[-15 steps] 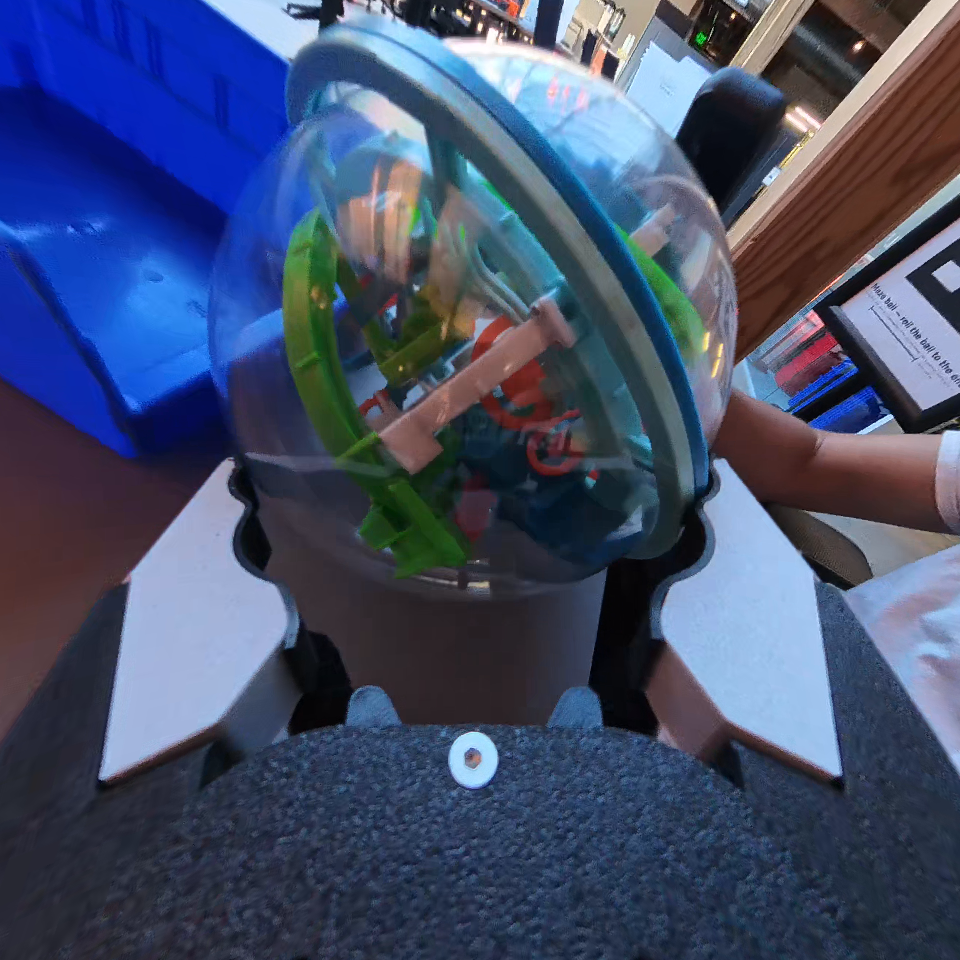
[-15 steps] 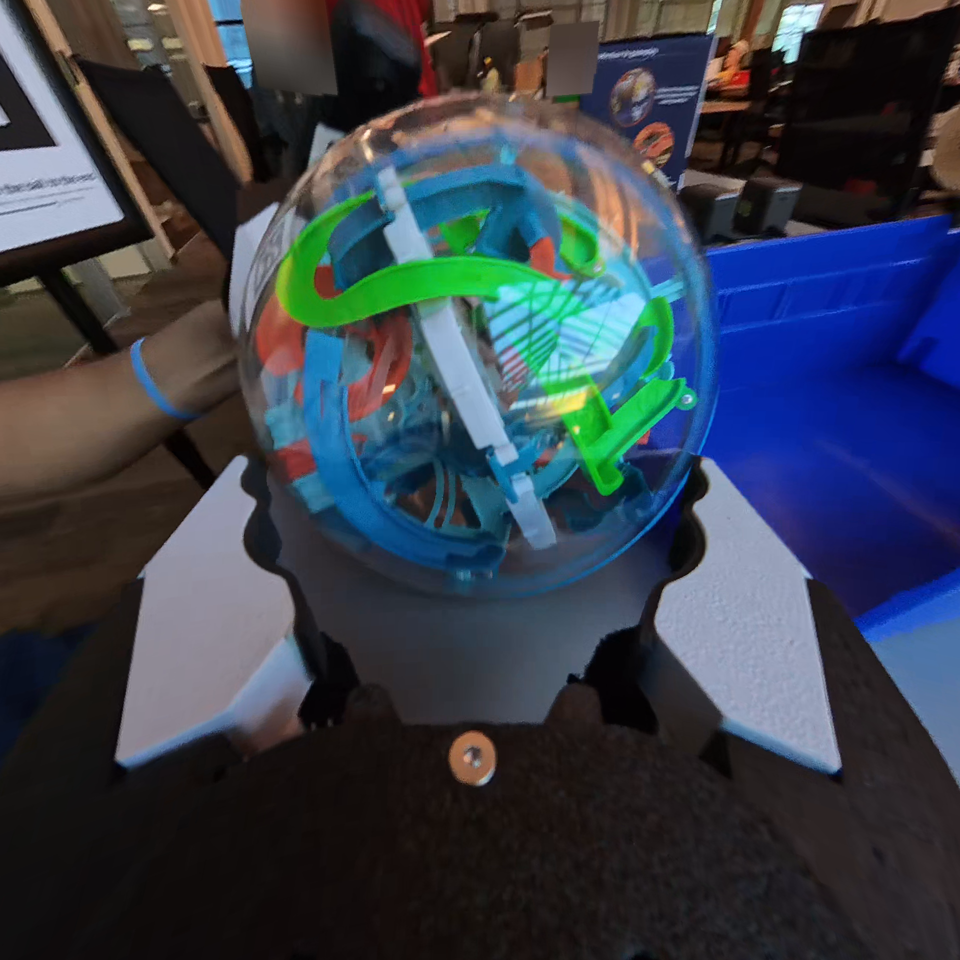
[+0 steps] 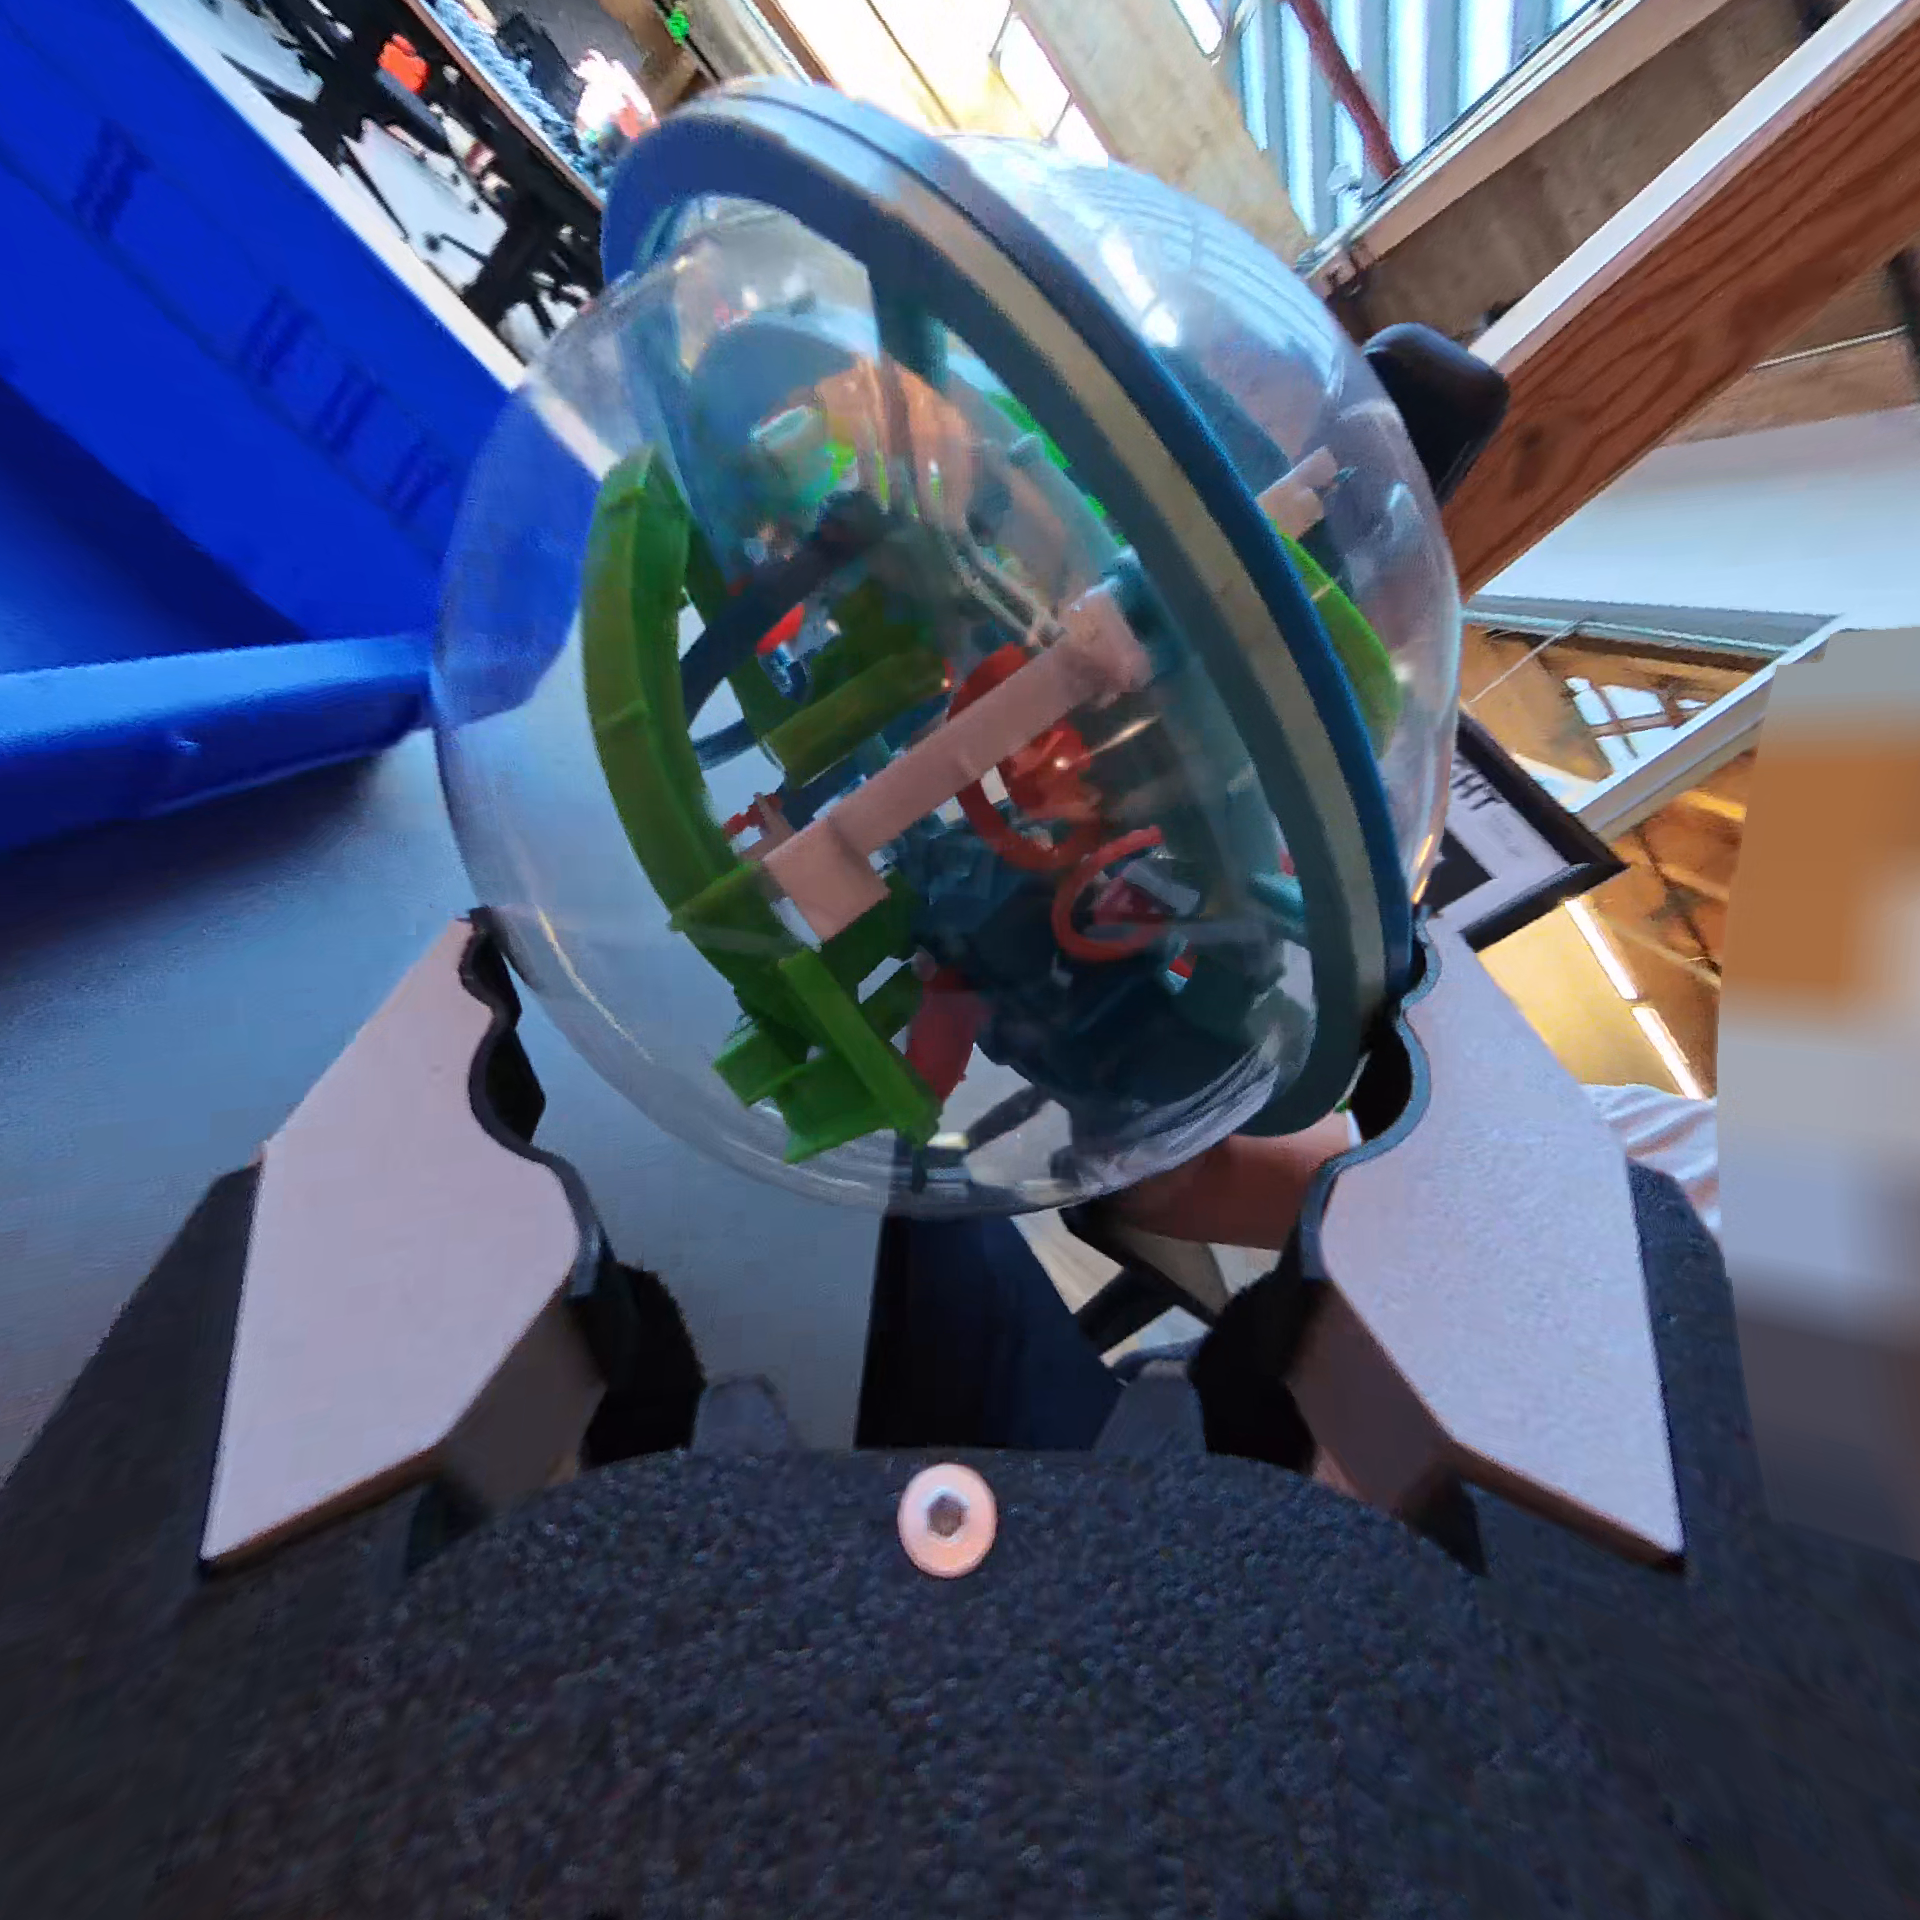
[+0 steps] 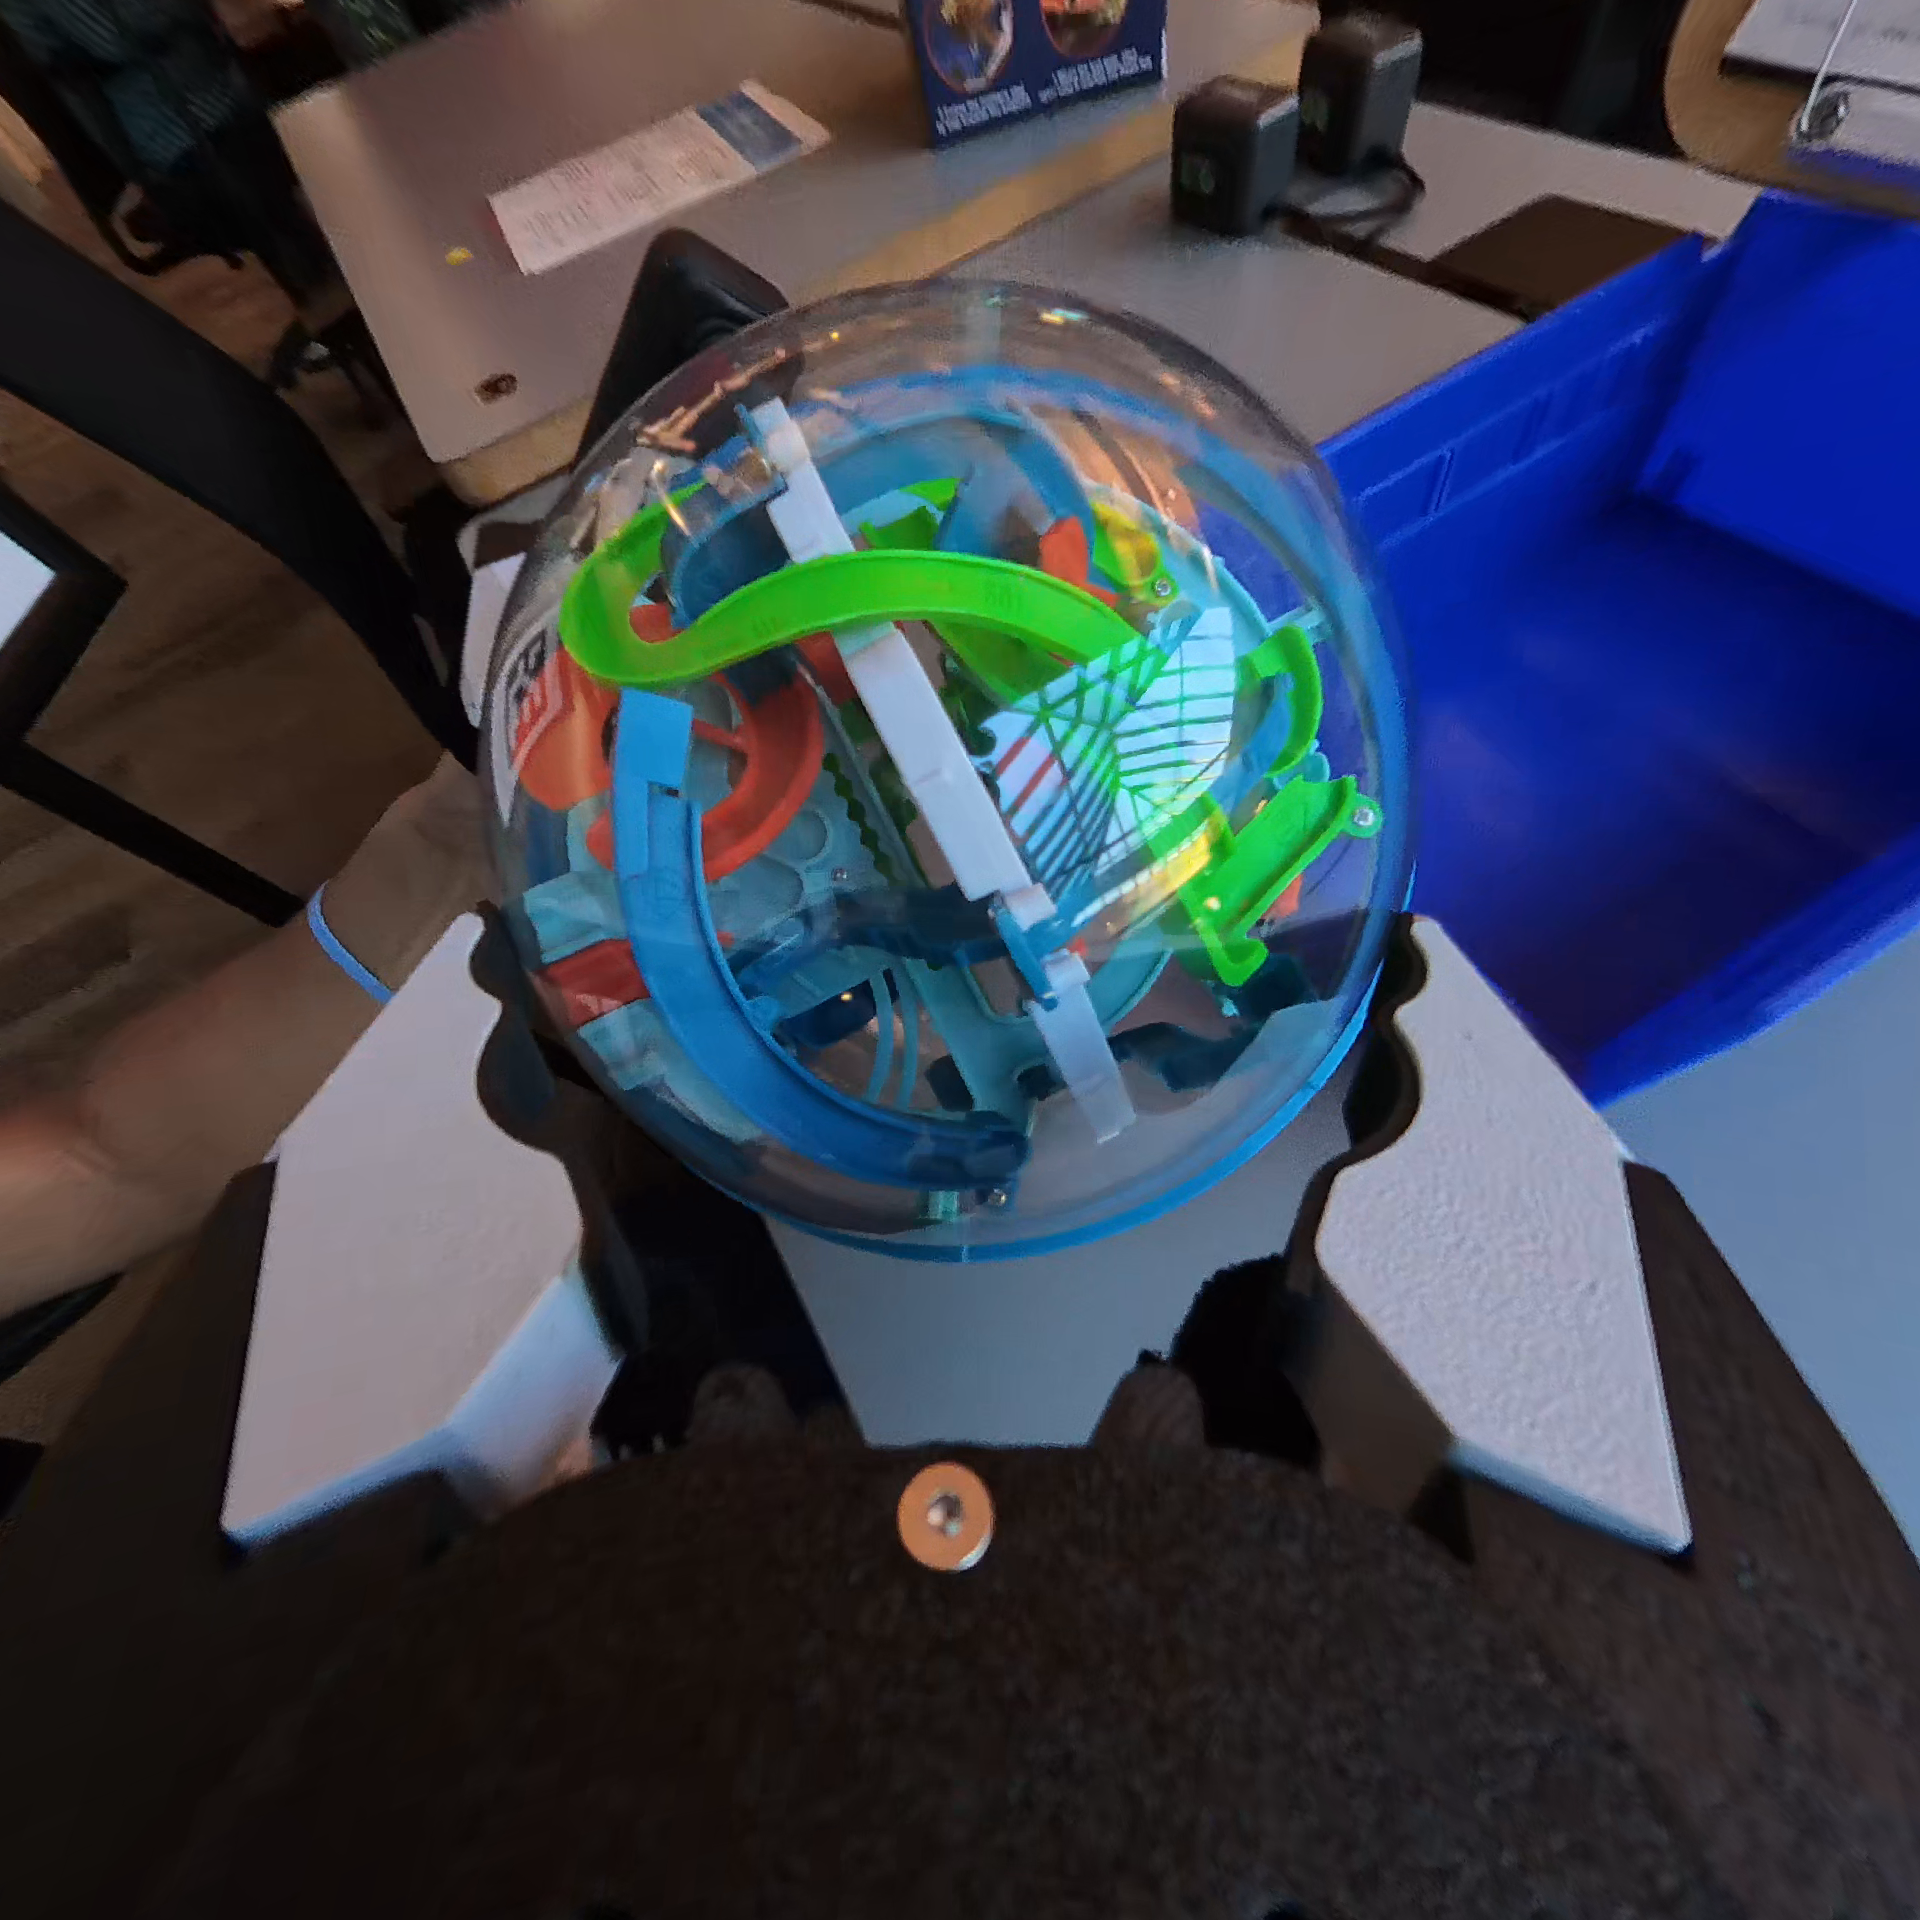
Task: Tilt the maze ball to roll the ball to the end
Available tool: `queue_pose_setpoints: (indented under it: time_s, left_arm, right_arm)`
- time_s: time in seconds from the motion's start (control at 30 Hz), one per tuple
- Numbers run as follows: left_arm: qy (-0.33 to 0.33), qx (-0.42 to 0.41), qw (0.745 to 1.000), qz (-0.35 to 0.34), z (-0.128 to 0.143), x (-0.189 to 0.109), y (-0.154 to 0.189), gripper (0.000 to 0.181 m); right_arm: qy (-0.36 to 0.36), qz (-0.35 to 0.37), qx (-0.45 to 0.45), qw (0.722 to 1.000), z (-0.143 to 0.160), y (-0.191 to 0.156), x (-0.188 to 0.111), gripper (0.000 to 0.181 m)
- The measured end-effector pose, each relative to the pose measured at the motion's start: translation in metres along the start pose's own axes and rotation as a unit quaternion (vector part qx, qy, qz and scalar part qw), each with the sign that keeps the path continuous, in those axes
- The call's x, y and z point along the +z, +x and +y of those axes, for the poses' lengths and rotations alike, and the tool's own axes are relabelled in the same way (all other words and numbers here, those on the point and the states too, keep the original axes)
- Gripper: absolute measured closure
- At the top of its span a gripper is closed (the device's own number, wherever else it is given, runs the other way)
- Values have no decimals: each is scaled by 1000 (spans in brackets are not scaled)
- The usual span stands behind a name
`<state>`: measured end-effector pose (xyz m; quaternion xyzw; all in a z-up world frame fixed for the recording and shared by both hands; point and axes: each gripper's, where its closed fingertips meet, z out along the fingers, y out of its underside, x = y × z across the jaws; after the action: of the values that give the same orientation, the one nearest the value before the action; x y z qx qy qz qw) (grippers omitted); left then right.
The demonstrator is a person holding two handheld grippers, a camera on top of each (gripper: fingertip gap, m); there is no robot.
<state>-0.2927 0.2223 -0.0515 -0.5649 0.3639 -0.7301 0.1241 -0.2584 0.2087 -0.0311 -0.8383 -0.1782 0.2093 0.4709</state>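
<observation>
Maze ball (image 3: 940, 665) wedged between both tongs, lifted off grey table (image 3: 208, 1039). Left gripper (image 3: 940, 961) clamped on it, fingers wide, pads pressing clear shell at each side, blue seam ring tilted toward its right finger. Right gripper (image 4: 940, 961) gripping opposite half same way. Blue bin (image 4: 1683, 665) just beyond right finger. Tiny ball inside? Can't spot it tbh.

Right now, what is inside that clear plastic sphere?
Inside the clear plastic maze sphere run green curved tracks, blue ramps, orange spirals and a white divider. I cannot spot the small rolling ball among them.
</observation>
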Motion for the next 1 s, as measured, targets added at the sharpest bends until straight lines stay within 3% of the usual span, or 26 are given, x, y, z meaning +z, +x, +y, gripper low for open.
queue_pose_setpoints:
  time_s: [0.17,0.4,1.0]
  left_arm:
    - [6,-32,999,39,1,5,13,24]
    - [6,-68,997,36,5,14,14,25]
    - [4,-60,993,99,13,34,32,24]
  right_arm:
    - [-17,27,17,999,-6,-9,-12,27]
    - [-35,20,47,998,-1,-4,-19,27]
    - [-40,65,9,997,-8,-11,-46,27]
